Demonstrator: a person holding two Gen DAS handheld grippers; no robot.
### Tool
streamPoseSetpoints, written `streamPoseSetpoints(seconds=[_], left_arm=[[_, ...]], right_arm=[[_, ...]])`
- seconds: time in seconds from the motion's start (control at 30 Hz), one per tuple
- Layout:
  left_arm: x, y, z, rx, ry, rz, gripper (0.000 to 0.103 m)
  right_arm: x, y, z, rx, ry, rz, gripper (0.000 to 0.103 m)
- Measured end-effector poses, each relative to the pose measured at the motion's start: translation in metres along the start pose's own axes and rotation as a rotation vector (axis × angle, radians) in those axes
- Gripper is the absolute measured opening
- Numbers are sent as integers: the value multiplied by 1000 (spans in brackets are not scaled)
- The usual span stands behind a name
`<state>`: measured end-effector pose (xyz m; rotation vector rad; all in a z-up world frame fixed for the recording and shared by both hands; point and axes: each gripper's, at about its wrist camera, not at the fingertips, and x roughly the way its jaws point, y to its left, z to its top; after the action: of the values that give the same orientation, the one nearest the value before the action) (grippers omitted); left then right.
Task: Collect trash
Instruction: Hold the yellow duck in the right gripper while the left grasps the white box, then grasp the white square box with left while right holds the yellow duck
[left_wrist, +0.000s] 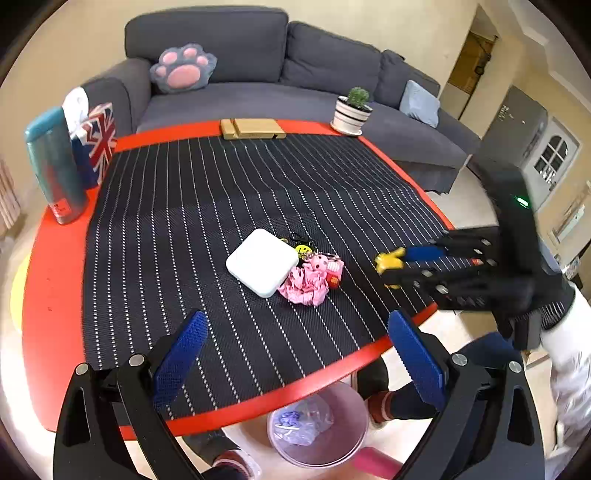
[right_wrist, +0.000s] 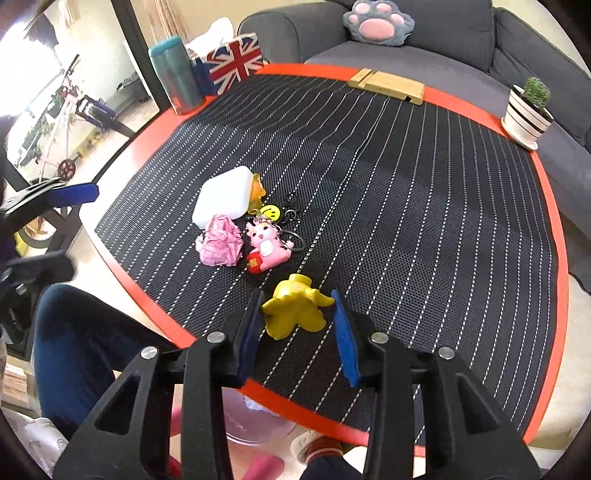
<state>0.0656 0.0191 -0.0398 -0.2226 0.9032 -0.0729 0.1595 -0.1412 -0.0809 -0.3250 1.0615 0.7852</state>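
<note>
A yellow banana peel (right_wrist: 295, 308) lies on the striped mat near the table's front edge, between the pads of my right gripper (right_wrist: 297, 306). The jaws stand around it, partly closed, the left pad touching it. It also shows in the left wrist view (left_wrist: 388, 263) at the tip of the right gripper (left_wrist: 391, 267). A crumpled pink paper (right_wrist: 220, 242) (left_wrist: 304, 286) lies next to a white box (right_wrist: 226, 199) (left_wrist: 263, 261). My left gripper (left_wrist: 295, 347) is open and empty above the mat's near edge. A pink bin (left_wrist: 317, 424) holding trash stands under the table.
A pink toy keychain (right_wrist: 267, 243) and smiley tag (right_wrist: 269, 212) lie by the paper. An orange scrap (right_wrist: 256, 192) peeks behind the box. A teal bottle (left_wrist: 55, 166), flag tissue box (left_wrist: 98, 144), wooden stand (left_wrist: 253, 129) and potted cactus (left_wrist: 352, 110) line the table's (left_wrist: 51, 295) edges.
</note>
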Motion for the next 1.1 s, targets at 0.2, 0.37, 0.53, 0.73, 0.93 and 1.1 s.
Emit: streamPoseSetpoints(seconds=[0.2, 0.37, 0.53, 0.73, 0.93, 1.1], left_arm=[[16, -2, 23, -39, 24, 10, 95], [36, 7, 40, -109, 67, 36, 95], [63, 27, 50, -229, 136, 71, 95], [88, 49, 51, -388, 207, 58, 94], [102, 52, 48, -476, 244, 38, 94], [108, 51, 46, -527, 255, 53, 86]], right_arm=[[-12, -3, -5, 13, -24, 5, 37], [-17, -5, -7, 20, -38, 10, 37], [-21, -8, -9, 30, -50, 15, 37], [-22, -13, -14, 39, -52, 16, 37], [-23, -18, -15, 45, -55, 17, 37], [-24, -20, -15, 47, -58, 18, 37]])
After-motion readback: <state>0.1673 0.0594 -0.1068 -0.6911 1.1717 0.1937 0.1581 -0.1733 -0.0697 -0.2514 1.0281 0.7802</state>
